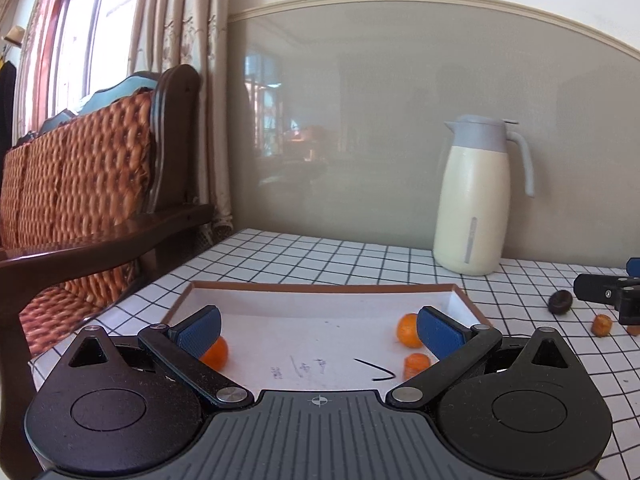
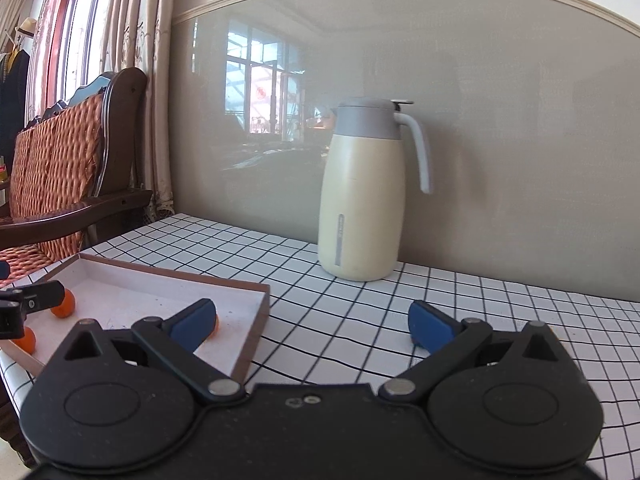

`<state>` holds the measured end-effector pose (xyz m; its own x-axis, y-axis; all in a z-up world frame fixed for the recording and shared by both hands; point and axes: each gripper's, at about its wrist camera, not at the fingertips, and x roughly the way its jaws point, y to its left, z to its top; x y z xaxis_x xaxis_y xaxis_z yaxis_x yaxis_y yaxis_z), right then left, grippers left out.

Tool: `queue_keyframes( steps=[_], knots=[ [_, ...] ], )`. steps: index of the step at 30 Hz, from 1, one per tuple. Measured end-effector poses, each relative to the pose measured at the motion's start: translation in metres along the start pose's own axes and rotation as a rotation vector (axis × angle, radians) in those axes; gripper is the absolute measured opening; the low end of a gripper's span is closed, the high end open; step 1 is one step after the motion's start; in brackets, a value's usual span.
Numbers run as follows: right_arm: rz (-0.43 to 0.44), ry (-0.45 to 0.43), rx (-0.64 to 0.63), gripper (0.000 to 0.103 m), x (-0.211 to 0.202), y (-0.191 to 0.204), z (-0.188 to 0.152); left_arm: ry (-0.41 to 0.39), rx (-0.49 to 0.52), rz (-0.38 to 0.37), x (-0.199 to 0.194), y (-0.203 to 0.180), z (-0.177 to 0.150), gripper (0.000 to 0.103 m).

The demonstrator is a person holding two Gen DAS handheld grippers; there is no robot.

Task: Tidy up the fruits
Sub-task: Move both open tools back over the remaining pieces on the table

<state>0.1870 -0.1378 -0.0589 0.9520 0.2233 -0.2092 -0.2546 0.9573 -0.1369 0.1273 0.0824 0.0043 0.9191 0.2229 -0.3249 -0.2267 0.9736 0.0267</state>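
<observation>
Three orange fruits lie in the tray [image 1: 256, 286], a shallow white box with a brown rim in the lower middle of the left wrist view: one [image 1: 216, 353] at lower left, partly behind the left tool's blue pad, one [image 1: 406, 330] at the right touching the other pad in the picture, and a smaller one [image 1: 416, 364] just below it. The left tool [image 1: 319, 330] hangs over the tray with its fingers spread wide, holding nothing. At the right edge of that view a dark fruit [image 1: 560, 302] and a small orange fruit [image 1: 602, 325] sit on the tabletop [image 1: 320, 258], outside the tray and near the right tool's black arm.

In the right wrist view the right tool [image 2: 314, 322] is also spread wide and empty, its left pad over the tray's right corner, its right pad over bare cloth.

The tabletop wears a white cloth with a black grid. A cream jug [image 1: 474, 200] with a grey lid and handle stands at the back against a glossy grey wall panel [image 1: 360, 120] that mirrors a window. At upper left are curtains [image 1: 180, 40], a bright window and a dark wooden chair [image 1: 80, 184] with a woven orange back.
</observation>
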Motion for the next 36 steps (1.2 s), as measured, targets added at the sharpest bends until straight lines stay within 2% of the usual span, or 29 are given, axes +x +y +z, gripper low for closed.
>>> queue_keyframes(
  steps=[17,27,33,35,36],
  knots=[
    [-0.112,0.002,0.047,0.097,-0.037,-0.072,-0.025,-0.020,0.087,-0.169,-0.003,-0.091,-0.002,0.103],
    [-0.213,0.028,0.068,0.096,-0.048,-0.114,-0.046,-0.019,0.166,-0.312,0.000,-0.158,-0.010,0.103],
    [-0.277,0.073,0.062,0.087,-0.040,-0.140,-0.058,0.002,0.198,-0.387,0.014,-0.202,-0.011,0.103],
    [-0.283,0.090,0.054,0.076,-0.034,-0.147,-0.060,0.009,0.217,-0.403,0.019,-0.216,-0.013,0.102],
    [-0.284,0.102,0.051,0.073,-0.029,-0.150,-0.060,0.013,0.226,-0.409,0.022,-0.222,-0.013,0.094]
  ],
)
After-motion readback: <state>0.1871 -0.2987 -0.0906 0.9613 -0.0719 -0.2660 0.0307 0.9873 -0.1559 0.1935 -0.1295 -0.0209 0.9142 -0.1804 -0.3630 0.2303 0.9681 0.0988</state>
